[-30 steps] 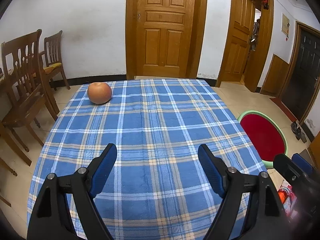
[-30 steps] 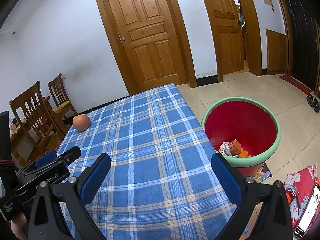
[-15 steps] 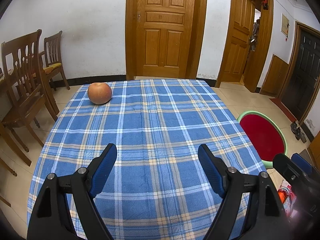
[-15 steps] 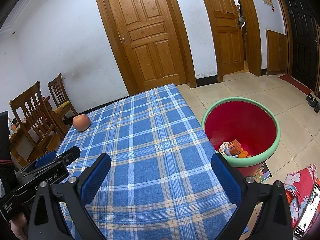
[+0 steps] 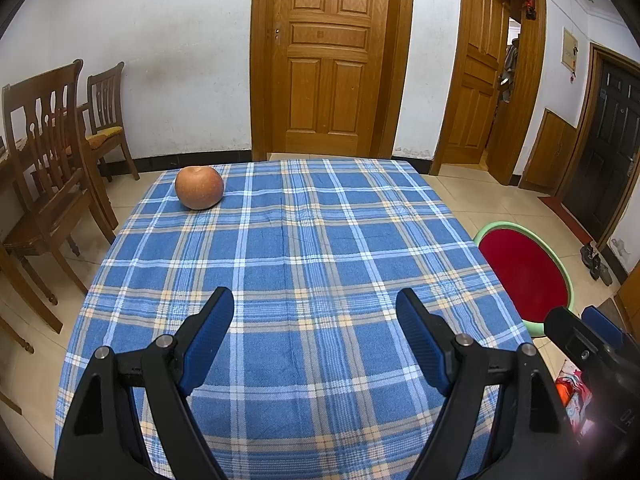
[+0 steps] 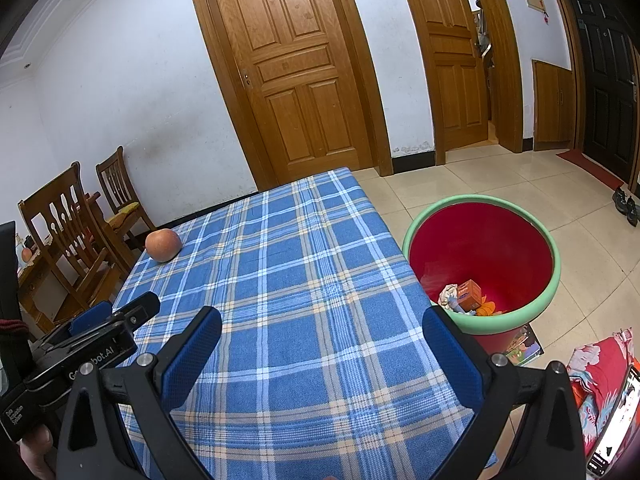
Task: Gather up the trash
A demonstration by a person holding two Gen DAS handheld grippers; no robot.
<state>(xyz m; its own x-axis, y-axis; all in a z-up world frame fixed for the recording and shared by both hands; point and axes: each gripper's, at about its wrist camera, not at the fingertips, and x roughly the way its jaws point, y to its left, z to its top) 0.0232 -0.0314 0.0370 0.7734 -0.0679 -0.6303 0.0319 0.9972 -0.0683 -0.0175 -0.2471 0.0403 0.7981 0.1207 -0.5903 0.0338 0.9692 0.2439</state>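
A red basin with a green rim [image 6: 556, 276] stands on the floor to the right of the table and holds several scraps of trash [image 6: 466, 298]; its rim [image 5: 558, 264] also shows in the left wrist view. A table with a blue plaid cloth [image 5: 304, 248] [image 6: 288, 280] carries one orange-red apple [image 5: 199, 187] [image 6: 163, 244] at its far left corner. My left gripper [image 5: 314, 304] is open over the near part of the cloth, nothing between its fingers. My right gripper [image 6: 320, 320] is open too, over the table's near right part beside the basin.
Wooden chairs [image 5: 52, 168] [image 6: 80, 232] stand left of the table. Closed wooden doors [image 5: 328, 60] fill the far wall, and a dark door [image 5: 604, 160] is at the right. Shoes [image 6: 626, 204] and a red patterned cloth [image 6: 600, 376] lie on the tiled floor.
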